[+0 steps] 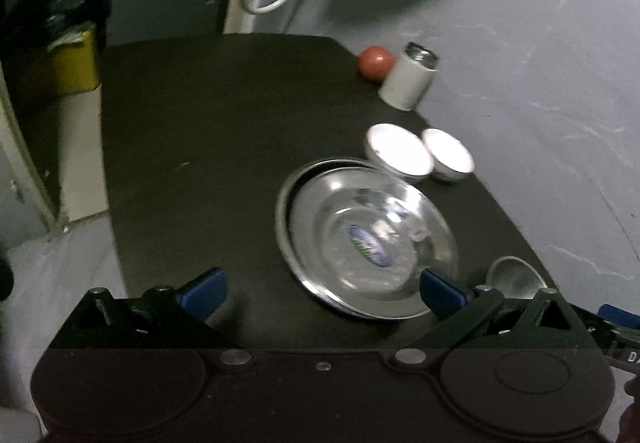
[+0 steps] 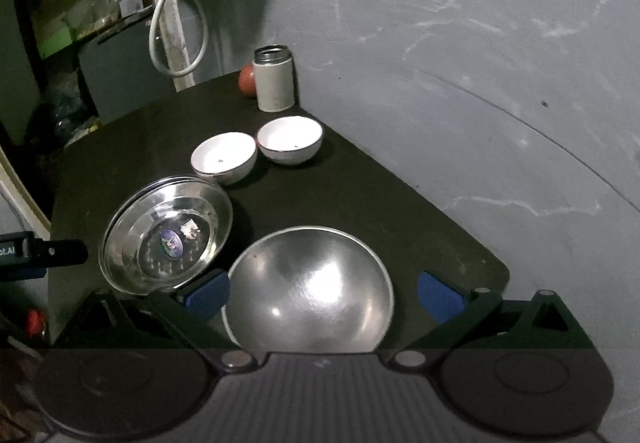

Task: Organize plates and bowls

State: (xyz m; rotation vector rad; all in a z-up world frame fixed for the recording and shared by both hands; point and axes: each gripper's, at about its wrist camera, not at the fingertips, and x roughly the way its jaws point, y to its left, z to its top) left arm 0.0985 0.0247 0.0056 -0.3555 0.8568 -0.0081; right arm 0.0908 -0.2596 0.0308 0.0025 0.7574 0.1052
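Black table (image 2: 360,203); steel bowl (image 2: 308,291) between spread right fingers (image 2: 208,293).

The left wrist view is smeared by motion blur: the two white bowls (image 1: 418,157) are washed to bright ovals, and the label (image 1: 368,246) in the steel plate (image 1: 370,239) cannot be read. The steel bowl (image 1: 514,277) at lower right is half hidden behind the gripper linkage. In the right wrist view the red ball (image 2: 247,80) is partly covered by the canister (image 2: 275,84), and lettering at the left edge is cut off.
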